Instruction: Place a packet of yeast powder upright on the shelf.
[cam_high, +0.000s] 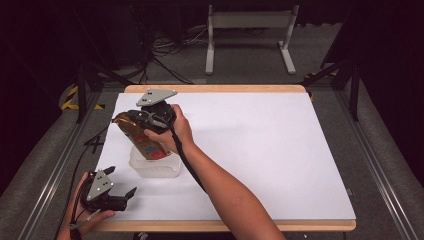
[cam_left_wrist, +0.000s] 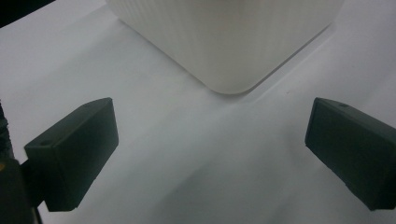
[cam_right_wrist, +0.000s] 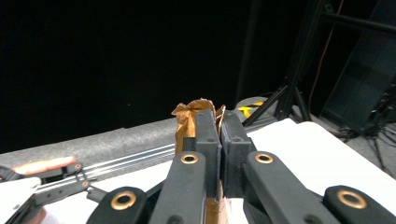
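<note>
A gold-brown foil bag (cam_high: 136, 139) with a red patch near its lower end leans over a white plastic container (cam_high: 156, 169), its lower end inside the rim. My right gripper (cam_high: 134, 119) is shut on the bag's crumpled top; in the right gripper view the jaws (cam_right_wrist: 220, 122) pinch the gold foil (cam_right_wrist: 186, 122) between them. My left gripper (cam_high: 121, 181) rests near the table's front left corner, open and holding nothing. In the left gripper view its jaws (cam_left_wrist: 210, 149) stand wide apart facing the ribbed container (cam_left_wrist: 224, 37), a short way from it.
A white sheet (cam_high: 260, 150) covers the wooden table. Metal rails (cam_high: 55, 165) run along the left side. A white stand (cam_high: 250, 22) and loose cables (cam_high: 165, 47) sit on the floor beyond the far edge.
</note>
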